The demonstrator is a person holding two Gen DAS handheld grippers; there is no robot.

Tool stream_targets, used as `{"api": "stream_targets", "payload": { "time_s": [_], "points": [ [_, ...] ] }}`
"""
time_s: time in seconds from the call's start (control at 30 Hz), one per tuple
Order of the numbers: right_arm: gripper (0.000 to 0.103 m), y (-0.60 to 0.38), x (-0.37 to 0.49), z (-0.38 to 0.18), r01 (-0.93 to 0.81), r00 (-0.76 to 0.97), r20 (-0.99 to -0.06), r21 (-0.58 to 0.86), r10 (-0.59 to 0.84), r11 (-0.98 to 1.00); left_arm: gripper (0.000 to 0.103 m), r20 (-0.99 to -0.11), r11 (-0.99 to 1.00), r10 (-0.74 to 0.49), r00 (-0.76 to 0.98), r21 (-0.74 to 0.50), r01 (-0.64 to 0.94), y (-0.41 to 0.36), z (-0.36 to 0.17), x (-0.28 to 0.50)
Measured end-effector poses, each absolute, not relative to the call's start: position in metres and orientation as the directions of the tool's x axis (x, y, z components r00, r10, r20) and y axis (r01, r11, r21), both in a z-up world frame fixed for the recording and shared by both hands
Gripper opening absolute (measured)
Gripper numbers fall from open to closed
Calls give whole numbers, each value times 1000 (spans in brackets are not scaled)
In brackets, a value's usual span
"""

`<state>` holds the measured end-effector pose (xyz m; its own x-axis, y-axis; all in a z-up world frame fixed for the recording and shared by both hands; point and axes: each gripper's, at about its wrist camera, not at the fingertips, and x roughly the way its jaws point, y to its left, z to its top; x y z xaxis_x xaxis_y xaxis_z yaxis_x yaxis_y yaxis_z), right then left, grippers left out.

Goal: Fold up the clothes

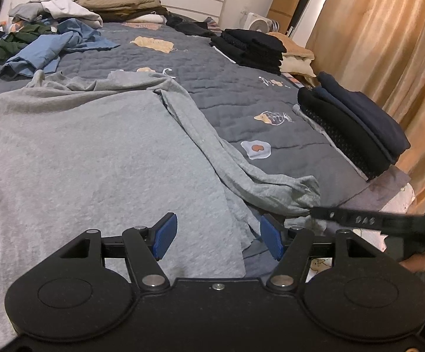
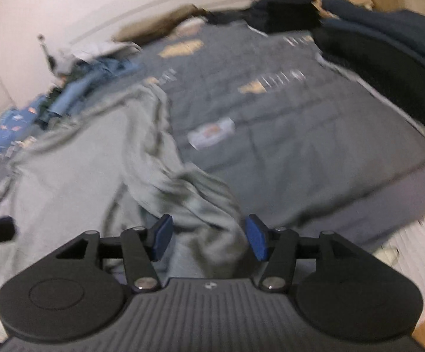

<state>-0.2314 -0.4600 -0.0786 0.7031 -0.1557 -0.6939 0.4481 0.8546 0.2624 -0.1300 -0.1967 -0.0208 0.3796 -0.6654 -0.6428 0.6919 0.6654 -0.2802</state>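
Two grippers (image 1: 218,239) (one grey shirt (image 1: 80,152))

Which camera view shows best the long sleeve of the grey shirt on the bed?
The left wrist view: it is sharp, and the sleeve runs whole along the shirt's edge to its cuff, by the right tool's tip. The right wrist view is blurred; there the sleeve ends between the open fingers.

Matte black left gripper (image 1: 218,239) with blue ribbed pads (image 1: 165,236), round silver pivot screws and two disc-shaped housings; the right gripper (image 2: 209,236) matches it, with a ridged grey base.
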Motion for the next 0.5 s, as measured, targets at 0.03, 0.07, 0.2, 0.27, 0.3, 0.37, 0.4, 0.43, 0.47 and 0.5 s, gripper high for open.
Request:
{"api": "stream_targets", "payload": {
  "time_s": [0.03, 0.07, 0.2, 0.27, 0.3, 0.37, 0.4, 0.43, 0.47, 0.5],
  "points": [
    [55, -461, -231, -82, 458, 692, -704, 259, -159, 850, 63, -642, 665, -666, 380, -281, 692, -197, -20, -130],
    [55, -461, -230, -86, 466, 684, -712, 258, -160, 846, 63, -640, 665, -667, 381, -281, 692, -196, -20, -130],
    [54, -464, -225, -101, 482, 656, -743, 278, -132, 831, 63, -637, 662, -670, 381, -281, 695, -197, -19, -132],
    [24, -463, -222, -108, 476, 646, -757, 300, -97, 827, 63, -635, 659, -672, 381, -278, 699, -197, -18, -132],
    [12, -462, -221, -108, 478, 642, -760, 295, -100, 827, 63, -634, 658, -673, 381, -278, 699, -197, -17, -133],
    [9, -463, -221, -103, 489, 650, -750, 287, -125, 823, 63, -632, 659, -674, 383, -280, 698, -196, -16, -133],
    [8, -466, -222, -98, 497, 663, -734, 289, -144, 818, 63, -631, 659, -674, 384, -281, 697, -196, -16, -132],
    [8, -469, -222, -91, 507, 678, -715, 286, -170, 813, 63, -630, 660, -675, 384, -282, 697, -196, -16, -132],
    [8, -475, -223, -83, 519, 690, -695, 279, -204, 808, 63, -630, 660, -674, 384, -282, 696, -196, -16, -132],
    [7, -482, -223, -73, 537, 698, -672, 262, -248, 802, 63, -630, 661, -674, 385, -283, 695, -196, -16, -132]
  ]
}}
